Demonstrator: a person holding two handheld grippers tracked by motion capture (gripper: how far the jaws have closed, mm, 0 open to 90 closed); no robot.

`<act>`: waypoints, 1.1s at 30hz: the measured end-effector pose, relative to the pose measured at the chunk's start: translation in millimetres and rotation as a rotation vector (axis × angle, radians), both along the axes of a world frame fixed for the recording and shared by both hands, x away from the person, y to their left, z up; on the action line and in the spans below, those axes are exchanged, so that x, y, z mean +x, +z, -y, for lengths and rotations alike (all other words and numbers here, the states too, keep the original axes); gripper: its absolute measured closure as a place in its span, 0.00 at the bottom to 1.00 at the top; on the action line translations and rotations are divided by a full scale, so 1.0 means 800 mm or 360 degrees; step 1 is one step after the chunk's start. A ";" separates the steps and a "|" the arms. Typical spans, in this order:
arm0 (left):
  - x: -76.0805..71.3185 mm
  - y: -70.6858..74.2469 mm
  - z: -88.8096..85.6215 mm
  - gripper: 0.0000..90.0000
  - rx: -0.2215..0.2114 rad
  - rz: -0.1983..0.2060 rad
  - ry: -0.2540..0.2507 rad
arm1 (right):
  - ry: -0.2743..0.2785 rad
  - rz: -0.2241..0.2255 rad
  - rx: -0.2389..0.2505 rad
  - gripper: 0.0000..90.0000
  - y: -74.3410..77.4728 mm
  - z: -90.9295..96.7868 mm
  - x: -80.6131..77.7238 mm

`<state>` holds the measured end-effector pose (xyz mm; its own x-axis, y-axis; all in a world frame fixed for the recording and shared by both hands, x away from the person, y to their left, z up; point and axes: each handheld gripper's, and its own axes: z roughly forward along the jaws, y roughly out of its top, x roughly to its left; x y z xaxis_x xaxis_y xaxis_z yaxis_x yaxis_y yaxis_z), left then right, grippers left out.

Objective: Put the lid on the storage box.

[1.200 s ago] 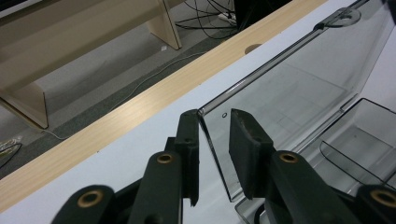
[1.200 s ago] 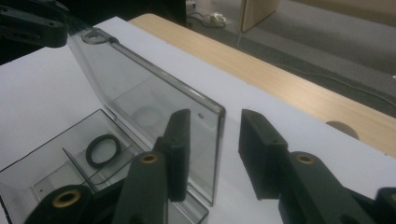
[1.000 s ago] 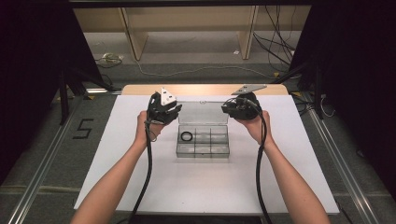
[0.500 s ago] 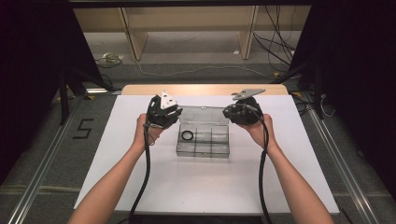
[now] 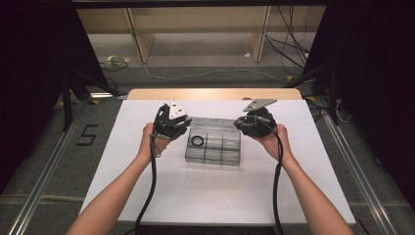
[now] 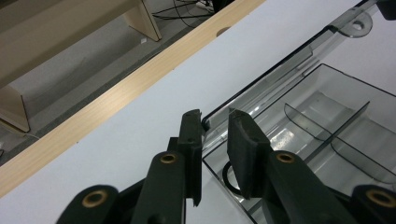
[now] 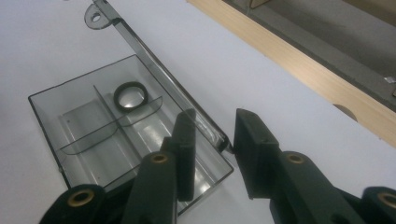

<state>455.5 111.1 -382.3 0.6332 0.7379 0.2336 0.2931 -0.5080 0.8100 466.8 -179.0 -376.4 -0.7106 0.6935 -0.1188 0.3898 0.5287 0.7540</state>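
Observation:
A clear plastic compartment box (image 5: pixel 236 159) stands at the middle of the white table top, its hinged lid (image 5: pixel 213 123) raised along the far side. A black ring (image 5: pixel 196 141) lies in the far-left compartment; the ring (image 7: pixel 130 95) also shows in the right gripper view. My left gripper (image 5: pixel 186 122) is shut on the lid's left corner, and in the left gripper view (image 6: pixel 215 122) the clear rim sits between the pads. My right gripper (image 5: pixel 240 123) is shut on the lid's right corner (image 7: pixel 223 142). The lid's hang tab (image 6: pixel 356 25) points away from the box.
The white table top (image 5: pixel 147 196) has a wooden strip (image 5: pixel 210 94) along its far edge. Beyond it are pale shelf legs (image 5: pixel 139 41) and loose cables (image 5: pixel 293 44) on the floor. A "5" mark (image 5: pixel 87 134) is on the floor at left. Dark curtains flank the table.
Both grippers have come a little lower in the high view, toward the box, with the lid between them. The lid now looks shorter from above than a second ago.

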 end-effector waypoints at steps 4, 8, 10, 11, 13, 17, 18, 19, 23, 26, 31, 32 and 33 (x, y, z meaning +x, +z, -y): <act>-0.006 -0.001 -0.001 0.83 -0.0022 -0.0002 -0.0005 | 0.0015 0.0014 -0.0025 0.77 -0.001 -0.002 -0.004; -0.009 0.000 -0.003 0.83 -0.0012 -0.0004 -0.0008 | 0.0035 0.0025 -0.0034 0.78 -0.002 -0.003 -0.006; -0.011 0.000 -0.002 0.83 -0.0017 -0.0010 -0.0005 | 0.0039 0.0021 -0.0026 0.78 -0.003 -0.002 -0.006; -0.013 0.001 -0.002 0.82 -0.0013 -0.0011 -0.0005 | 0.0055 0.0025 -0.0029 0.78 -0.003 -0.002 -0.006; -0.016 0.000 -0.001 0.82 0.0001 -0.0009 -0.0008 | 0.0068 0.0027 -0.0021 0.78 -0.005 0.000 -0.007; -0.023 -0.001 -0.003 0.82 -0.0015 -0.0002 -0.0007 | 0.0094 0.0036 -0.0022 0.78 -0.006 0.001 -0.008; -0.025 -0.002 -0.003 0.82 -0.0012 -0.0002 -0.0006 | 0.0105 0.0041 -0.0024 0.77 -0.006 0.001 -0.008; -0.027 -0.002 -0.004 0.82 0.0000 0.0004 -0.0013 | 0.0111 0.0041 -0.0026 0.77 -0.007 0.001 -0.008; -0.032 -0.001 -0.004 0.82 0.0012 0.0005 -0.0024 | 0.0131 0.0037 -0.0021 0.77 -0.008 0.001 -0.007; -0.033 -0.001 -0.006 0.82 0.0005 -0.0001 -0.0030 | 0.0129 0.0043 -0.0037 0.77 -0.007 0.000 -0.009; -0.036 -0.002 -0.008 0.81 0.0005 -0.0008 -0.0048 | 0.0139 0.0033 -0.0052 0.74 -0.008 0.001 -0.011; -0.037 -0.003 -0.008 0.80 -0.0006 -0.0011 -0.0044 | 0.0139 0.0030 -0.0054 0.74 -0.009 0.000 -0.011; -0.038 -0.004 -0.008 0.80 0.0015 -0.0012 -0.0053 | 0.0138 0.0027 -0.0056 0.73 -0.009 0.000 -0.011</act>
<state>425.4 117.6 -385.3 0.6592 0.7140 0.2358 0.2819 -0.5254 0.8028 457.8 -179.4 -383.5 -0.7654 0.6247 -0.1546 0.3290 0.5863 0.7402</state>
